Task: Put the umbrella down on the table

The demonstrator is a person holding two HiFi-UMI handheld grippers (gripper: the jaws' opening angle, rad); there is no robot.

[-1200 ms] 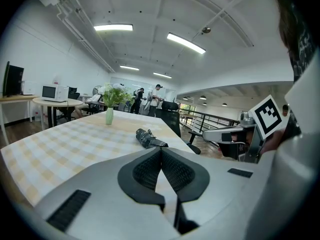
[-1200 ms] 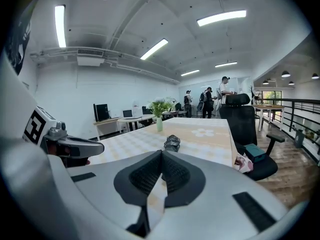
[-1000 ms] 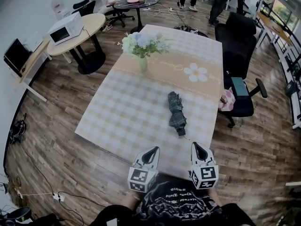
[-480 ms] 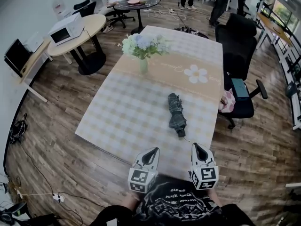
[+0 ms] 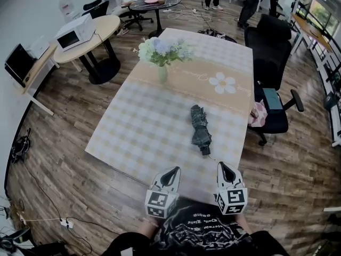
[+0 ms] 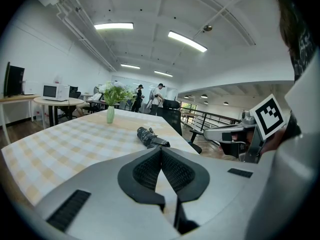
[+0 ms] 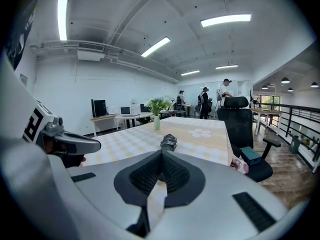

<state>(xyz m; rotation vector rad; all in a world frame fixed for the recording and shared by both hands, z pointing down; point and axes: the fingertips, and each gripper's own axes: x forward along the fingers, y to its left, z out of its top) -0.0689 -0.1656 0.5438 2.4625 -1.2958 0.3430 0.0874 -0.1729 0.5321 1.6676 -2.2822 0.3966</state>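
1. My left tongs [image 5: 173, 170] and right tongs [image 5: 221, 167] are both closed tight, holding nothing.
2. The folded umbrella [image 5: 200, 128] lies flat on the worktop [image 5: 144, 135], near my right tongs.

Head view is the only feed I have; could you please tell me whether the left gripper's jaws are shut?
Observer: Yes. In the left gripper view, the left gripper has its jaws together, with nothing between them.
Operator: Thank you. And the right one?
Observer: The right gripper also has its jaws together and empty. The folded umbrella lies beyond their tips, untouched.
Operator: Is there anything overhead that I cannot see?
Observer: Lit strip lights run overhead.
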